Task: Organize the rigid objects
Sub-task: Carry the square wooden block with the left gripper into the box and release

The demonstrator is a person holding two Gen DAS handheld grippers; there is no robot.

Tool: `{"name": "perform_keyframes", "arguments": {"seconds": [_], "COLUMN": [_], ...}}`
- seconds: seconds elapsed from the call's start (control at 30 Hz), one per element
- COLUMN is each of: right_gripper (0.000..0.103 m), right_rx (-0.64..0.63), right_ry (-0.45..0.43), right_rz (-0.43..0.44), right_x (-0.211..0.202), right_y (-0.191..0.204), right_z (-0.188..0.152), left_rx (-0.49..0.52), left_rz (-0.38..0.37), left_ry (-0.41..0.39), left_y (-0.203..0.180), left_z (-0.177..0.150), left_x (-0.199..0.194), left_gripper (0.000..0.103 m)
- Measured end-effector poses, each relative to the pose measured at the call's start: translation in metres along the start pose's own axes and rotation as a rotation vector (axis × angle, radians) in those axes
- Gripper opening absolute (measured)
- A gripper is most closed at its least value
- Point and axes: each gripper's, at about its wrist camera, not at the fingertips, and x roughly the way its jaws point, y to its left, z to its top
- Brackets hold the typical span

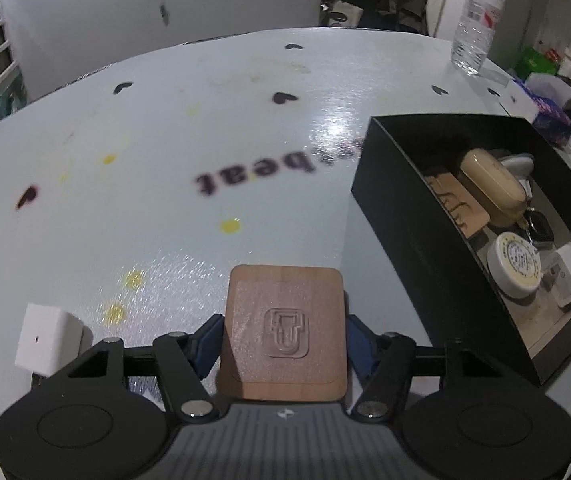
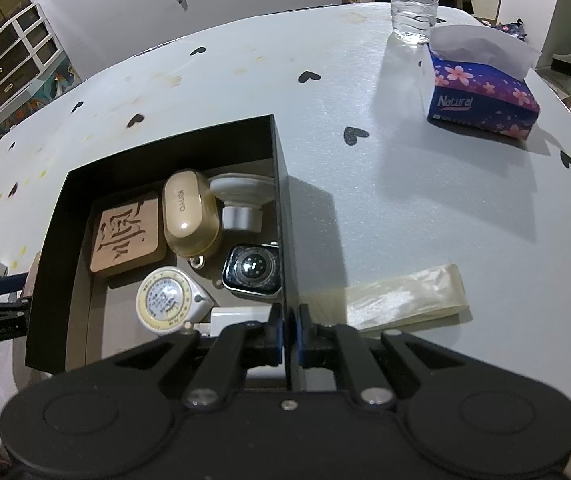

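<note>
My left gripper (image 1: pixel 283 340) is shut on a square wooden coaster (image 1: pixel 285 328) with an embossed logo, held over the table left of the black box (image 1: pixel 405 216). My right gripper (image 2: pixel 287 334) is shut on the right wall of the black box (image 2: pixel 281 216). Inside the box lie a carved wooden coaster (image 2: pixel 127 238), a beige earbud case (image 2: pixel 189 216), a white round stand (image 2: pixel 241 200), a smartwatch (image 2: pixel 251 268), a round tape measure (image 2: pixel 167 300) and a white charger (image 2: pixel 237 318).
A white cube (image 1: pixel 45 338) lies on the table left of my left gripper. A tissue box (image 2: pixel 481 88) and a water bottle (image 2: pixel 413 0) stand at the far right of the table. A clear plastic bag (image 2: pixel 397 296) lies right of the box.
</note>
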Motion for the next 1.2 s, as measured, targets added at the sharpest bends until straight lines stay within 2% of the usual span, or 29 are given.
{"name": "perform_keyframes", "arguments": {"seconds": [0.1, 0.23, 0.33, 0.5, 0.6, 0.8, 1.2], "right_gripper": [0.007, 0.007, 0.007, 0.007, 0.007, 0.007, 0.007], "right_rx": [-0.003, -0.008, -0.013, -0.024, -0.033, -0.052, -0.091], "right_ry": [0.001, 0.002, 0.004, 0.007, 0.009, 0.010, 0.010], "right_rz": [0.001, 0.002, 0.003, 0.005, 0.008, 0.013, 0.030], "right_x": [0.000, 0.000, 0.000, 0.000, 0.000, 0.000, 0.000], "right_y": [0.000, 0.000, 0.000, 0.001, 0.001, 0.001, 0.000], "right_z": [0.000, 0.000, 0.001, 0.001, 0.002, 0.002, 0.002], "left_rx": [-0.097, -0.217, -0.311, -0.309, -0.275, -0.255, -0.350], "left_rz": [-0.003, -0.008, -0.049, -0.098, -0.114, -0.168, -0.118], "left_ry": [0.019, -0.017, -0.048, -0.106, -0.118, -0.055, -0.005], "left_y": [0.007, 0.008, 0.005, -0.028, -0.050, -0.086, -0.098], "left_z": [0.001, 0.008, 0.015, 0.030, 0.035, 0.031, 0.031], "left_x": [-0.007, -0.030, -0.050, -0.078, -0.084, -0.076, -0.059], "left_gripper": [0.064, 0.064, 0.064, 0.064, 0.064, 0.064, 0.065]}}
